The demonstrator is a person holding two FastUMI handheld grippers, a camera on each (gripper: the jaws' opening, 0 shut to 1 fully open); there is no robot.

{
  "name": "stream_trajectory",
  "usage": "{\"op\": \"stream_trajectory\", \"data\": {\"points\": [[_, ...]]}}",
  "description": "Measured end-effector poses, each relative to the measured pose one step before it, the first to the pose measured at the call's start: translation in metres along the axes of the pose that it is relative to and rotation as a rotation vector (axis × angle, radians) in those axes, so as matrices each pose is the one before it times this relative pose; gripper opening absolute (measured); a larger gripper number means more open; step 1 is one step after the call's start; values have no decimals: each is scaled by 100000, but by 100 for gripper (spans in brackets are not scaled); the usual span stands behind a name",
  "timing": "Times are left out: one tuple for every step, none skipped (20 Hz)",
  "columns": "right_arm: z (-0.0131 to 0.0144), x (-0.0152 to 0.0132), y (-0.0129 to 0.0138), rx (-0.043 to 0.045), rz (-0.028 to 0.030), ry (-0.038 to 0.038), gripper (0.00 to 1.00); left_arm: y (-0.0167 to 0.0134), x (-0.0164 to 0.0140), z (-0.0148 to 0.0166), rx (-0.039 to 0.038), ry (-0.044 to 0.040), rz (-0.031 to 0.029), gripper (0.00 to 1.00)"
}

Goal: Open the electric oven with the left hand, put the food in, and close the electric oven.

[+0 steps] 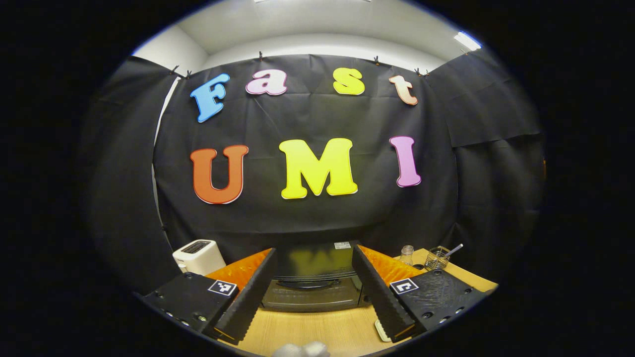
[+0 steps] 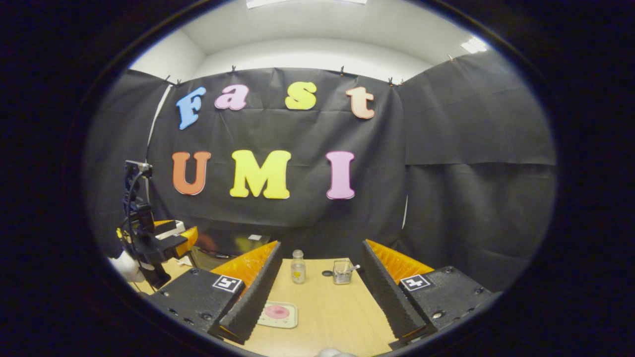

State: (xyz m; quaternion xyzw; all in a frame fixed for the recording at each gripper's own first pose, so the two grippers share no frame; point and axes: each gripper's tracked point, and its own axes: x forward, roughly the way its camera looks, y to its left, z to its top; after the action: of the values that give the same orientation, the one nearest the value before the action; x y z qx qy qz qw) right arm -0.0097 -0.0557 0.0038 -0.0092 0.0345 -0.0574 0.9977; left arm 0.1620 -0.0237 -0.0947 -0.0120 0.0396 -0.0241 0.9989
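The electric oven point(image 1: 313, 280) stands at the far side of the wooden table point(image 1: 317, 332), its back to the black cloth wall, door shut, with the curved handle across the top of the dark glass front. In the left gripper view it sits squarely between the fingers of the left gripper point(image 1: 315, 310), which is spread wide and grips nothing; a strip of bare tabletop lies between the fingertips and the oven door. A white toaster point(image 1: 199, 256) stands just beside the oven on one side; on the other side are a small glass bottle point(image 1: 407, 254) and a wire basket point(image 1: 437, 258) with a spoon in it, near the table's far edge.

In the right gripper view the right gripper point(image 2: 317, 307) is also spread wide and holds nothing. Below its left finger a small tray point(image 2: 279, 314) carrying a pink round piece of food point(image 2: 277, 311) lies flat on the table, partly hidden by that finger. The bottle point(image 2: 297, 267) and basket point(image 2: 342, 271) stand farther off, well apart from the tray, with open tabletop between. The oven point(image 2: 225, 246) shows at the left, and the left gripper point(image 2: 166, 240), held by a gloved hand point(image 2: 126, 267), hovers in front of it.
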Motion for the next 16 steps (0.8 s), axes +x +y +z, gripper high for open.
{"op": "stream_trajectory", "data": {"points": [[-173,-301,-506,-11,-1579,857,96,234,1322,-1193,-468,2448,223,96],[-308,-169,-533,-664,-1870,924,96,-105,1451,-971,-900,1434,-554,97],[-49,-192,-397,-714,-1473,412,96,-50,1206,-1070,-1007,1663,-167,96],[-133,-213,-305,-684,-1333,573,100,237,1311,-1115,-633,2420,670,96],[-93,-171,-222,-707,-1103,906,96,204,1165,-989,-233,2080,571,96],[-207,-111,-143,-649,-1033,701,96,363,1104,-980,436,1911,1317,97],[20,-150,-188,-483,-755,468,96,414,1015,-997,640,2298,1402,97],[-38,39,-106,-400,-746,488,96,74,905,-1167,-712,2338,66,96],[-14,-12,-107,-308,-747,468,96,-218,682,-1155,-726,3062,-170,97],[-83,75,-60,190,-256,346,96,86,659,-730,484,1705,60,97],[-71,101,31,502,-178,76,96,112,630,-596,515,872,118,97],[-31,145,-22,524,-368,278,96,-194,477,-763,443,1982,-593,97],[-90,12,82,616,-104,314,96,-46,52,245,310,-1142,136,96],[-121,16,86,786,3,132,96,-329,347,25,-7,-667,-1174,98],[-155,64,109,189,-103,259,96,-107,-119,-252,-586,912,-324,96],[-3,-58,106,-178,-9,156,96,-146,1,-11,351,-199,-103,96]]}}
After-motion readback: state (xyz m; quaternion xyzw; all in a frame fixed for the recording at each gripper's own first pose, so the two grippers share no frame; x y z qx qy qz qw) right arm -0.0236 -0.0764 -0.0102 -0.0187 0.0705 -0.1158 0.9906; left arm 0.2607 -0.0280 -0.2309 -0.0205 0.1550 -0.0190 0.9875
